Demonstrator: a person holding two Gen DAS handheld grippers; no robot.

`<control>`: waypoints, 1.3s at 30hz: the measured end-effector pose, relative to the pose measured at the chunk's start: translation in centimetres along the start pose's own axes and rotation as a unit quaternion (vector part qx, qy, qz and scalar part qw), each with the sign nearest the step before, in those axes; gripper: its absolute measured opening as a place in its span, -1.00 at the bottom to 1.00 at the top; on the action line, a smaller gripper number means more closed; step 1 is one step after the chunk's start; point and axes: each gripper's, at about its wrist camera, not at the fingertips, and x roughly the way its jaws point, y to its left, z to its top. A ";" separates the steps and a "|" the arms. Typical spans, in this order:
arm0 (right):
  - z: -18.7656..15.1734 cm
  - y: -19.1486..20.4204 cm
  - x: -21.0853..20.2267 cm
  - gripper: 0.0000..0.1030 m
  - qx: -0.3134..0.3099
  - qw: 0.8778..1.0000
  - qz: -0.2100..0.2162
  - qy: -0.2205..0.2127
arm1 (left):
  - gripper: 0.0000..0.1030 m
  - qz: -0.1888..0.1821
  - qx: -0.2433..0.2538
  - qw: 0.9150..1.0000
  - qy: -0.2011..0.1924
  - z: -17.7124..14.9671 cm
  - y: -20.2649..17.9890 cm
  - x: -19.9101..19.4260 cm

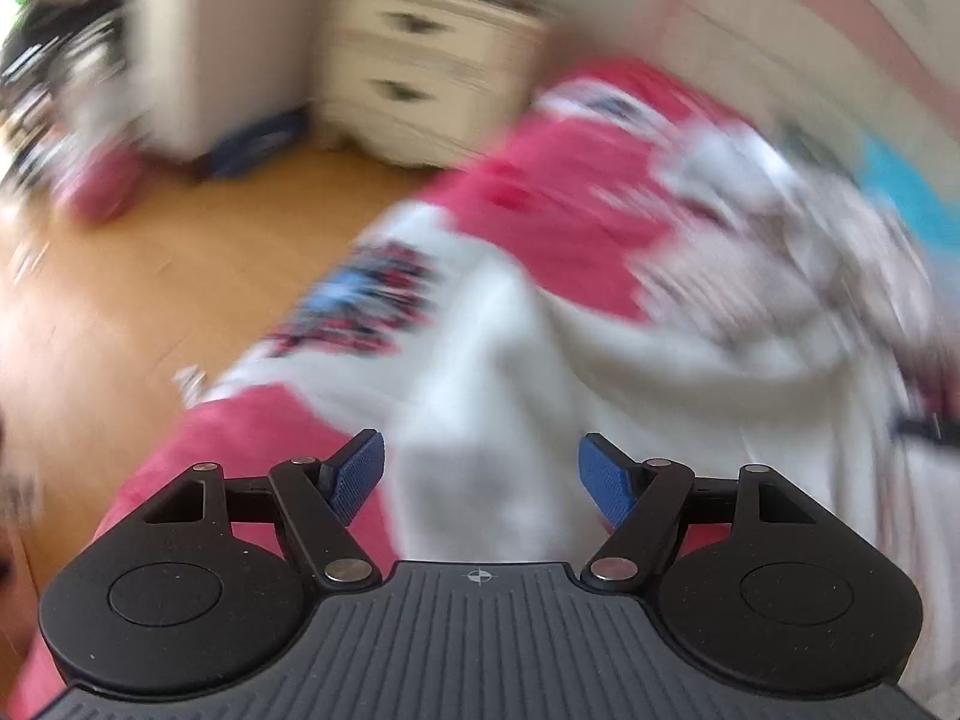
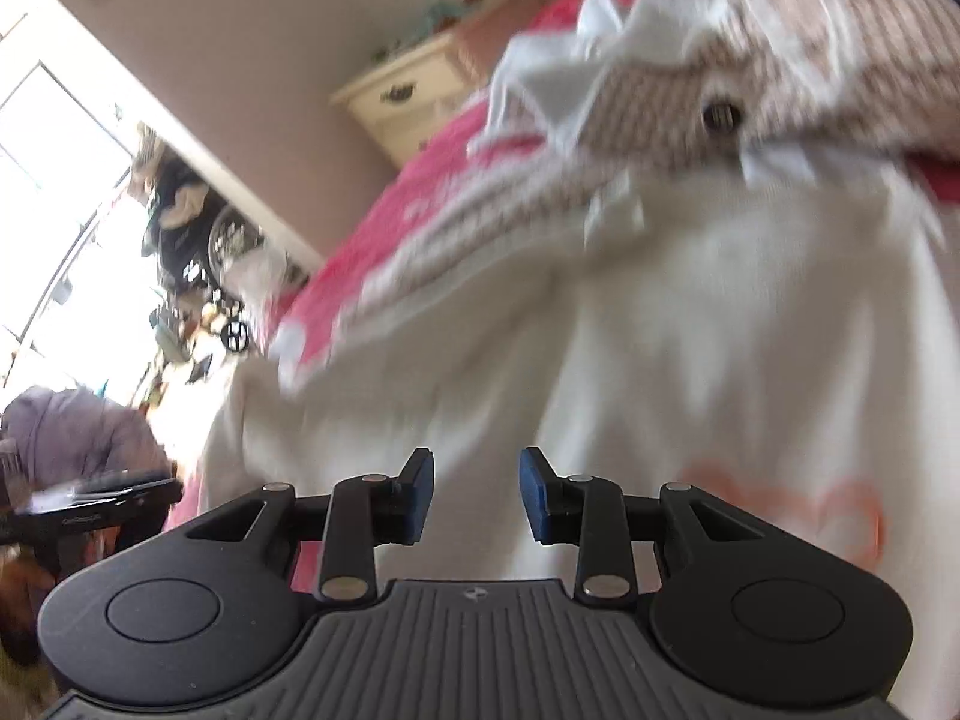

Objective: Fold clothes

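Two grippers are hovering over clothes on my pink bed.
I am holding my left gripper (image 1: 482,474) and right gripper (image 2: 477,495) spread, empty, above a white shirt (image 1: 600,372) lying on the bedcover (image 1: 564,210).

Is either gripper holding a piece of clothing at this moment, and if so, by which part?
Nothing is held. The left gripper and the right gripper both have their jaws apart, with the white garment only lying beyond them.
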 end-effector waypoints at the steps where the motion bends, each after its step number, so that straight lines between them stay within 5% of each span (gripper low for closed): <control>1: -1.0 0.4 -0.1 -0.32 0.000 1.000 -0.004 0.006 | 0.40 -0.002 0.051 0.999 0.010 -0.6 -1.8 0.1; 3: -3.0 0.8 -0.5 -0.32 0.010 1.000 -0.004 0.015 | 0.41 -0.007 0.164 0.986 0.026 -2.2 -5.5 0.5; 6: -5.4 0.6 -0.5 -0.33 0.036 0.999 0.001 0.020 | 0.41 0.001 0.289 0.956 0.058 -5.0 -9.4 2.3; 9: -6.9 0.1 -0.3 -0.32 0.052 0.998 -0.006 0.022 | 0.41 0.052 0.337 0.936 0.089 -7.0 -10.6 5.1; 11: -7.6 -0.2 -0.6 -0.32 0.062 0.998 -0.010 0.021 | 0.40 0.055 0.338 0.935 0.093 -7.5 -10.3 6.1; 12: -7.9 -0.4 -0.9 -0.32 0.067 0.998 -0.008 0.019 | 0.36 0.051 0.324 0.940 0.095 -7.3 -10.0 6.2; 16: -8.2 -1.0 -1.8 -0.32 0.073 0.997 -0.015 0.014 | -0.88 0.058 0.269 0.956 0.103 -5.3 -8.7 5.3; 19: -8.1 -1.2 -2.3 -0.32 0.069 0.997 -0.018 0.006 | -0.93 0.064 0.197 0.973 0.104 -3.0 -6.6 4.0; 25: -7.5 -1.1 -2.3 -0.32 0.063 0.998 -0.017 -0.003 | -0.94 0.035 0.044 0.998 0.005 3.8 -1.3 -2.8; 28: -7.4 -0.9 -2.0 -0.31 0.060 0.998 -0.017 -0.003 | -0.94 0.054 -0.029 0.998 -0.022 7.0 2.3 -5.0; 32: -7.3 -0.8 -1.9 -0.31 0.061 0.998 -0.016 -0.004 | -0.94 0.115 -0.107 0.987 -0.038 8.9 7.7 -5.6; 39: -7.1 -0.7 -1.3 -0.31 0.062 0.998 -0.020 0.002 | -0.94 0.182 -0.175 0.967 -0.010 10.4 13.4 -4.0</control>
